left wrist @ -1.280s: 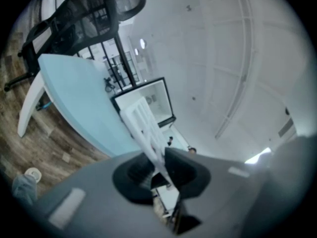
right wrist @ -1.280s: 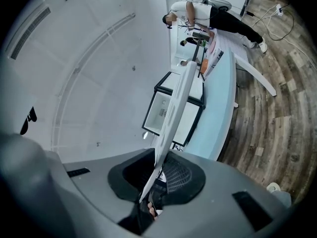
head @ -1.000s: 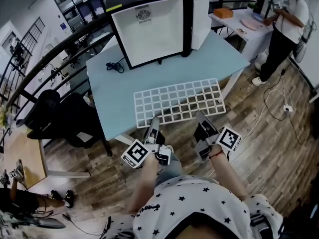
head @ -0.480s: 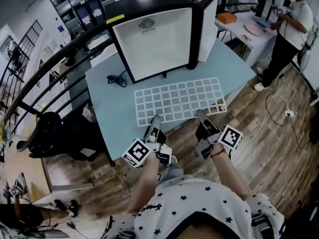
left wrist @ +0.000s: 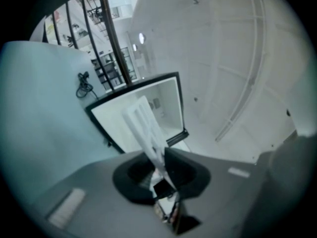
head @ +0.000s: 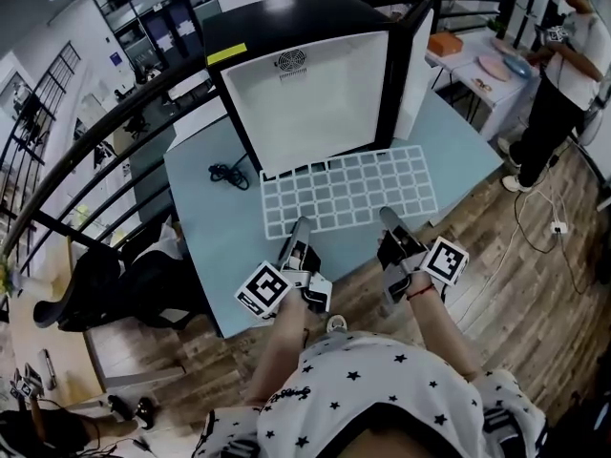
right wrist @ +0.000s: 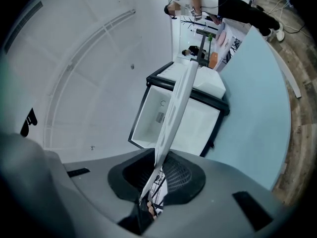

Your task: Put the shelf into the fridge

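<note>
Shelf [head: 349,191] (white wire grid) is pinched by left hand-held gripper [head: 296,228] and right hand-held gripper [head: 389,217].

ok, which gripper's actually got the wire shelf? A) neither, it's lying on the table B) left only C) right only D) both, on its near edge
D: each gripper view shows the shelf pinched between its jaws, with the left gripper and the right gripper on the near edge.
</note>
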`<state>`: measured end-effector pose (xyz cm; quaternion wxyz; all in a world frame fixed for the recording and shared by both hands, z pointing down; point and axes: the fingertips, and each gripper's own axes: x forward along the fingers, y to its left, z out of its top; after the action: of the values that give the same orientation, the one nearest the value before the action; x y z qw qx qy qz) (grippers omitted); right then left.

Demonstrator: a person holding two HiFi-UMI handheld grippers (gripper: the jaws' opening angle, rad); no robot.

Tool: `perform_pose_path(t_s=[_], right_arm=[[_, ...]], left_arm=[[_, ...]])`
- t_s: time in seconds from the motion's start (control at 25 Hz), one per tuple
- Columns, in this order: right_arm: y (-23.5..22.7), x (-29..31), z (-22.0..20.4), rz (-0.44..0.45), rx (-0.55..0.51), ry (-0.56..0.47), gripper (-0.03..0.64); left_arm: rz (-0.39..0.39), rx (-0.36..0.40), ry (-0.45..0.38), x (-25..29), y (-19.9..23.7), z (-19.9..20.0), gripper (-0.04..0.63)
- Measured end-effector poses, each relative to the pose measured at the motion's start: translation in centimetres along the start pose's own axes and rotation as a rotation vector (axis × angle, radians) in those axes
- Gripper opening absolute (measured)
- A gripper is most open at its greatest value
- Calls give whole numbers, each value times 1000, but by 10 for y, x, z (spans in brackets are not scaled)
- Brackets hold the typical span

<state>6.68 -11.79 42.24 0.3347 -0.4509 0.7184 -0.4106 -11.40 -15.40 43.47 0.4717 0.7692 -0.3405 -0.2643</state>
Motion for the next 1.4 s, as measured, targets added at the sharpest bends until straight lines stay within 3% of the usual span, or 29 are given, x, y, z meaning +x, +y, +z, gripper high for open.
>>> perform_pose_path(t_s=[0.4,0.68,1.4], right_arm=[[-23,40,-1,-10,3,-20,44],[-35,60,22,-17,17,-7,44],[-69,124,38,10,40,112,44]], left_arm=[[-6,12,50,32,29,25,55],[11,8,56,64,32,29,55],[84,-3,-41,104,67,49,57]])
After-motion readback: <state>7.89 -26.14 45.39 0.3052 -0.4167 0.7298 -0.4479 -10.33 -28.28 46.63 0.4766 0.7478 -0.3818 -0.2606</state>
